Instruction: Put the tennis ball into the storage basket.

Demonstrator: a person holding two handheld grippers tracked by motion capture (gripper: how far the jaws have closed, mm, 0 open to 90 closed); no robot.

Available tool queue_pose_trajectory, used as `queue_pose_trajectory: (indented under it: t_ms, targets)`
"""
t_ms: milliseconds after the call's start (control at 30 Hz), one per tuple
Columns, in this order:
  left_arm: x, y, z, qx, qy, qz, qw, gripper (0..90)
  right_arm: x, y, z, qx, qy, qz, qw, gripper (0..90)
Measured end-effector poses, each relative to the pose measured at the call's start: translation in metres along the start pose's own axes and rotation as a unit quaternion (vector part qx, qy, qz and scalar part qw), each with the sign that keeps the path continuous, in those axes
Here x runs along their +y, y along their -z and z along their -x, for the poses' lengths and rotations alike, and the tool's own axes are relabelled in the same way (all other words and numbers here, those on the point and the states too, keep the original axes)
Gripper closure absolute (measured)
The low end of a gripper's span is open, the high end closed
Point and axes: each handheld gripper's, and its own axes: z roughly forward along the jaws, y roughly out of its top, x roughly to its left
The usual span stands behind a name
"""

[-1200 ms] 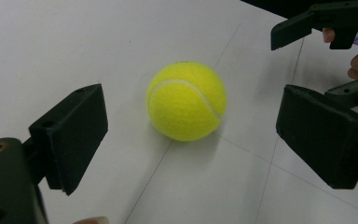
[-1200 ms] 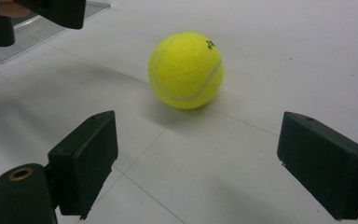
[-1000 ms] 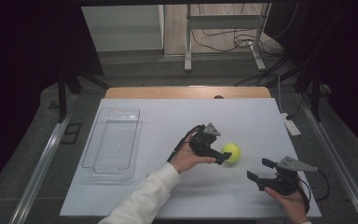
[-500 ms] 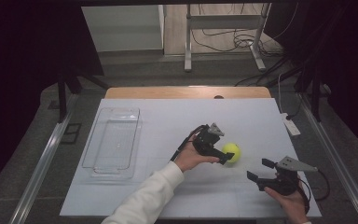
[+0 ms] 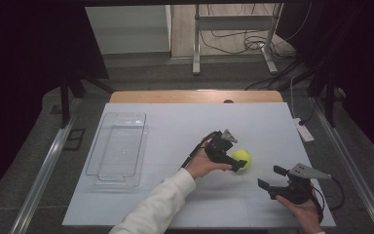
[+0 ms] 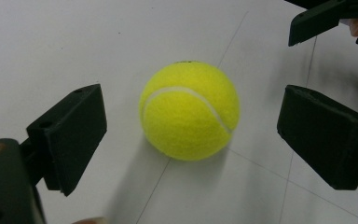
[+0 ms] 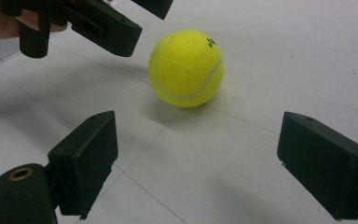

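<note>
The tennis ball (image 6: 189, 110), bright yellow felt with a curved white seam, rests on the white bench (image 5: 175, 126) right of centre, between the wide-open jaws of my left tool (image 5: 238, 163), which has crept closer over the past second, so a grasp looks imminent. My right tool (image 5: 271, 178) waits nearby, open and empty.

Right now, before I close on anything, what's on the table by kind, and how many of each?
Tennis ball, yellow: 1
Clear plastic tray: 1
White power strip at the table's right edge: 1
Handheld grippers, both open: 2, left gripper and right gripper
Total: 5
</note>
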Motion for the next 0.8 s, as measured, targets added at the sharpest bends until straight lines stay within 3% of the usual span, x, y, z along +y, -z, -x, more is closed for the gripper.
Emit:
queue_pose_trajectory:
  t_ms: [633,800]
  targets:
    - [0.007,-0.017,0.000,-0.001,-0.003,-0.014,0.9999,8.2,0.000,0.000,0.000,0.000,-0.001,0.000,1.0000,12.2]
    - [0.010,-0.023,0.000,-0.004,-0.008,-0.027,0.9996,8.4,0.000,0.000,0.000,0.000,-0.001,0.000,1.0000,12.2]
